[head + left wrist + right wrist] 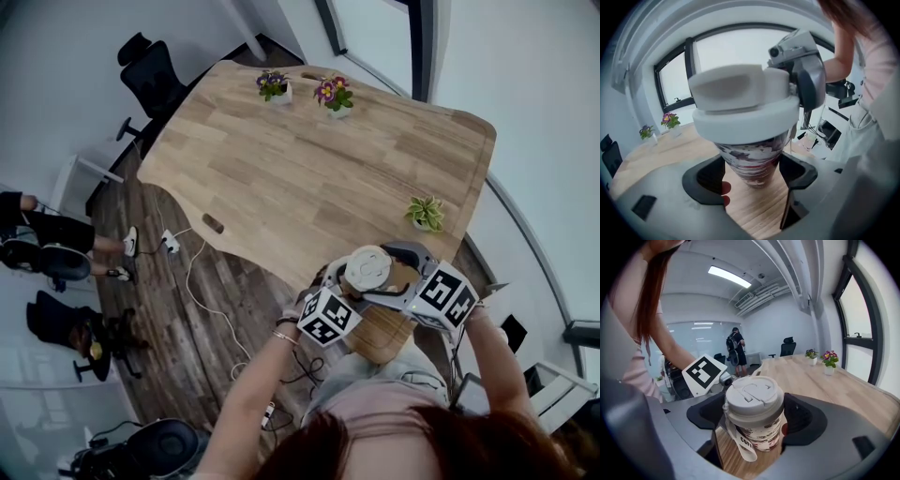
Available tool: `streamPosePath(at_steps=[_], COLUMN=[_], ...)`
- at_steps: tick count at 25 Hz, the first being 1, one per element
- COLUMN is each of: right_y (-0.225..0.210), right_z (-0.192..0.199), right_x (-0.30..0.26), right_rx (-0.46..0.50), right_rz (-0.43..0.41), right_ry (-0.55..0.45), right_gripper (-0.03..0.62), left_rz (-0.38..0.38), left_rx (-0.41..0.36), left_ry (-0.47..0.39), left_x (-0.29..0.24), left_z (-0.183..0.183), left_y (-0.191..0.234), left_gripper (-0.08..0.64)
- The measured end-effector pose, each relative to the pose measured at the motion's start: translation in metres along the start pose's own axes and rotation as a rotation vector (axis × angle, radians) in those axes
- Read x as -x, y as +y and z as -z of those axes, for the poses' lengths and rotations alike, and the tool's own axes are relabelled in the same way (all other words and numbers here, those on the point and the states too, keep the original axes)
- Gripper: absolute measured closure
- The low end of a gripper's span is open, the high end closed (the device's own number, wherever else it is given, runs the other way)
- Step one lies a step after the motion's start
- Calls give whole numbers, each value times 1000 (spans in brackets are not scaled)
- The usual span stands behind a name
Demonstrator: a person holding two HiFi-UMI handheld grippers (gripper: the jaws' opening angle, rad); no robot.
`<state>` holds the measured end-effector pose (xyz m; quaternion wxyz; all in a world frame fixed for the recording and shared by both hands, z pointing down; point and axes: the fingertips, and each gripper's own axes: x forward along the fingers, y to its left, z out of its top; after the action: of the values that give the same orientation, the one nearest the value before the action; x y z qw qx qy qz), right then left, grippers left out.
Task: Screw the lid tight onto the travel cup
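Where the cup point(752, 161) is: aloft over the table point(281, 169) edge, lid point(754, 397) on.
Left gripper point(752, 173): pinching the cup's body.
Right gripper point(754, 420): apparently clamping the lid.
Risk: a weak left grip lets the cup spin, so the lid never tightens.

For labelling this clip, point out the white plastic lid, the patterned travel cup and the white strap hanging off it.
White plastic lid point(754, 392): right gripper view, flat top.
Patterned travel cup point(750, 161): left gripper view, lower wall.
White strap point(742, 446): right gripper view, hanging loop.
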<state>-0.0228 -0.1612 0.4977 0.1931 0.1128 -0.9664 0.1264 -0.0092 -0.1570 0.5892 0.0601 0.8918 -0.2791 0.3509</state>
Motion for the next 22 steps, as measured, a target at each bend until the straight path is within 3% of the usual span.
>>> streamPosePath(at_steps=[2,6,8,11,16,19,22], right_y=[-2,-5,-3,2,9,10,10], right_z=[-2,-6,-5,-4,-7,-5,-2], right_x=[-2,-5,-6,-4,1,-2,-3], right_rx=[-5,-53,-57,-53,-17,41,28], right_rz=[52,209,228,142,-37,-45,31], right_ry=[-29,-96,-104,-83,-5,29,-11], right_gripper=[209,209,209,209,209,209,209], left_rz=[-46,-228,-273,-213,-16,-13,-90], left_rx=[31,161,193,161,-1,-12,33], left_ry=[1,5,-3,-22,-27,-17,-2], left_x=[0,2,3,4,8,7,5], left_z=[-1,-1,0,1,5,4,3], left_y=[3,12,13,9,-5,-5,-1], left_gripper=[212,212,210,210,210,210,209])
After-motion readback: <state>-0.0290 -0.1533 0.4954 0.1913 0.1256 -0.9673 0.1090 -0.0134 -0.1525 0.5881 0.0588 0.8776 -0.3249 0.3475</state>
